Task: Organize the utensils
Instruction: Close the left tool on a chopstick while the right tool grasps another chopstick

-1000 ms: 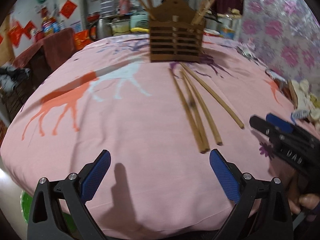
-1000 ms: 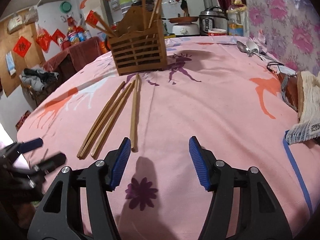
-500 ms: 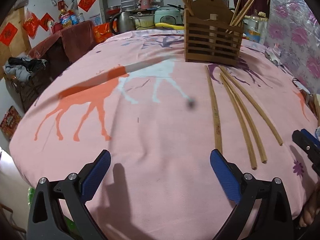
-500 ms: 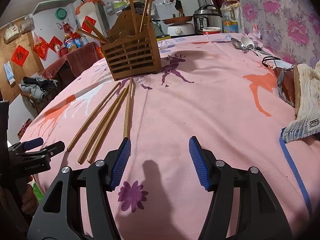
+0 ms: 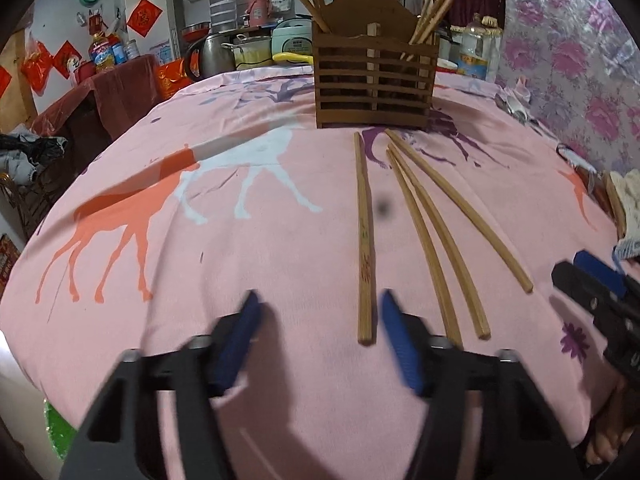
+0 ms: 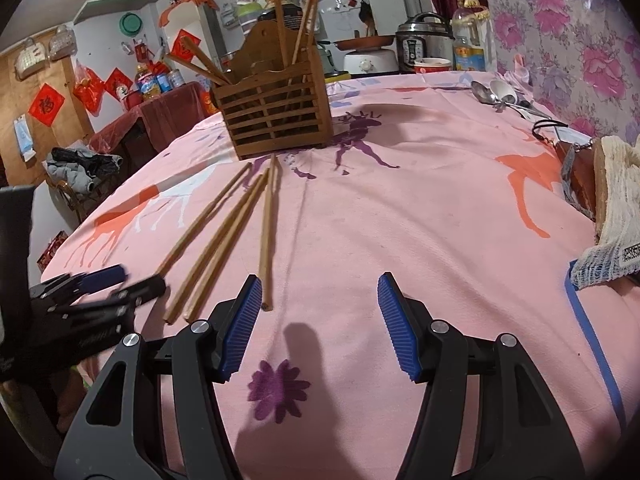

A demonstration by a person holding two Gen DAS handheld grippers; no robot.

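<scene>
Several wooden chopsticks lie side by side on the pink tablecloth, running from near me towards a brown slatted wooden holder that has more chopsticks standing in it. My left gripper hovers low over the cloth with its jaws closing. The near end of the leftmost chopstick lies between them, close to the right pad, and no pad presses on it. In the right wrist view my right gripper is open and empty. The rightmost chopstick ends just past its left fingertip. The left gripper shows at the left there.
Two metal spoons lie at the far right of the table. A white mesh cloth and a brown item with a chain sit at the right edge. Pots, bottles and a rice cooker stand behind the table.
My left gripper has moved right to the chopsticks and its jaws have narrowed, so the leftmost chopstick's end now lies between them. The right gripper has stayed as wide as before.
</scene>
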